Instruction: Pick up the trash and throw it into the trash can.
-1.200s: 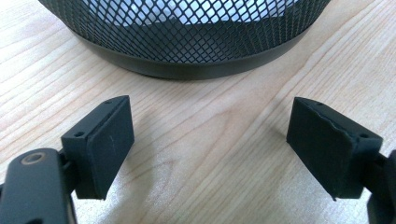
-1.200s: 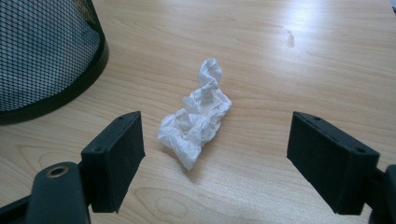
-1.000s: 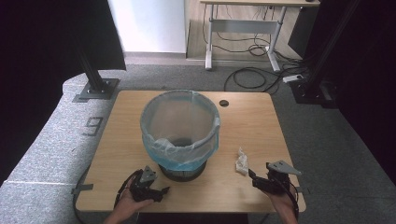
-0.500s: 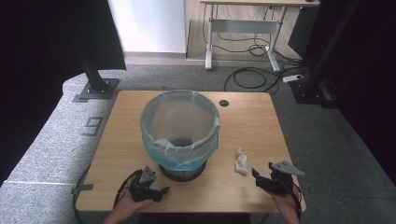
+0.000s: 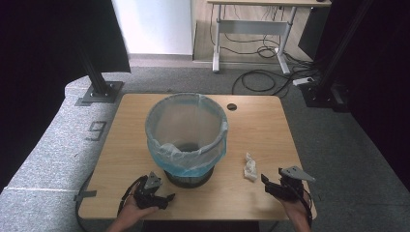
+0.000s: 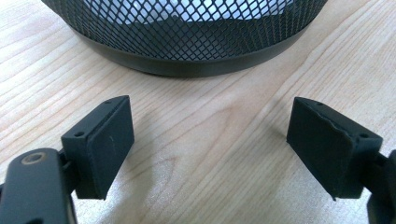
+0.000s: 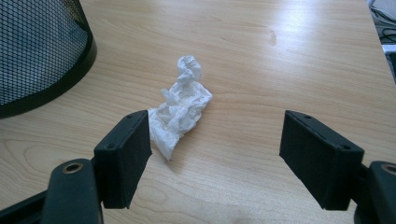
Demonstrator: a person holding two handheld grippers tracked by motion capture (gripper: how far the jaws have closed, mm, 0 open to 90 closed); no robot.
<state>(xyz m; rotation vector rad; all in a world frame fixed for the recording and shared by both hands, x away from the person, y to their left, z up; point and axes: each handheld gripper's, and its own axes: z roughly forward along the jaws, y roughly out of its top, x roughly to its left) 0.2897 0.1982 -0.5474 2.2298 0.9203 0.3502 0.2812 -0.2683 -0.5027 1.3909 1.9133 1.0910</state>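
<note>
Crumpled white tissue wad [image 7: 181,106] on wooden bench [image 7: 280,56]: light, soft, squashy; pinch mid-bulge. Right gripper [image 7: 215,154] fingers spread, left gripper [image 6: 210,144] fingers spread too.

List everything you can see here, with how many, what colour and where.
bin: one, black mesh, table middle
bin bag: one, pale blue, lining the bin, folded over its rim
crumpled tissue: one, white, on the table right of the bin, just ahead of the right tongs
table: one, light wood
round cap: one, black, far side of the table
desk: one, pale, at the back
cables: several, black, floor under the desk
left tongs: open, near the bin's base
right tongs: open, empty
</note>
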